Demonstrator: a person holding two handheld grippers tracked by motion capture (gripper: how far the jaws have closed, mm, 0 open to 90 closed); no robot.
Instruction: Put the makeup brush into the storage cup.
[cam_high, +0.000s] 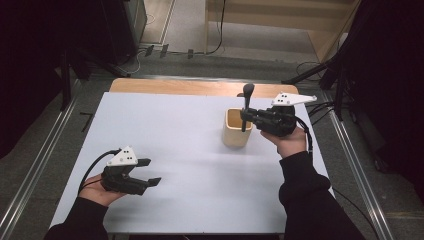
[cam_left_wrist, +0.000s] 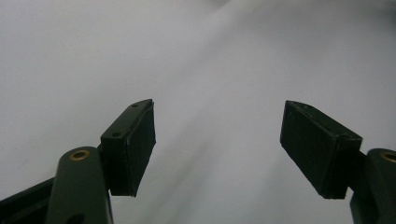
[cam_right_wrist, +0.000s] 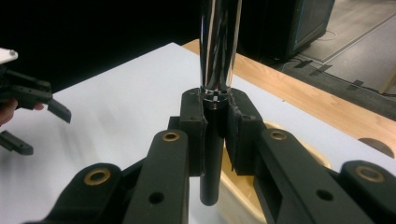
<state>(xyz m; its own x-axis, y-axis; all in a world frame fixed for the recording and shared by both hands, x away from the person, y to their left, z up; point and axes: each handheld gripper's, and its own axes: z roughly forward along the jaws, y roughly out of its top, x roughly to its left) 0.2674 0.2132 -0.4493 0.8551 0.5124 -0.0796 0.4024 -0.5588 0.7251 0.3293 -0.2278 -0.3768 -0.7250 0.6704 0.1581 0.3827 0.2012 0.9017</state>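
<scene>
1. Desk (cam_high: 165, 130): white top, wooden strip along its far edge. Both claws work over it, well apart from each other.
2. Wooden cup (cam_high: 236, 129): upright, open mouth up, directly below and just ahead of the right claw's tips. In the right gripper view its pale rim (cam_right_wrist: 243, 196) curves under the jaws.
3. Right claw (cam_high: 246, 119): closed on the utensil (cam_high: 246, 107), pads pressing the dark shaft from both sides. The person's right hand holds it level, jaws aimed across the cup.
4. Left claw (cam_high: 152, 172): jaws wide apart, nothing between them; bare desk ahead in the left gripper view (cam_left_wrist: 218, 149). It sits far from the cup, so the right claw is the one placed to act.
5. Utensil: long axis near vertical. Shiny metal section (cam_right_wrist: 219, 46) and dark rounded head rise above the grip; the black lower end hangs below the pads, over the cup's opening.
6. Judgement: the coming move turns on that vertical line — the cup lies straight below the claw, so travel is along the shaft's own axis, up or down. Whether the lower end is inside the rim, I cannot tell.
</scene>
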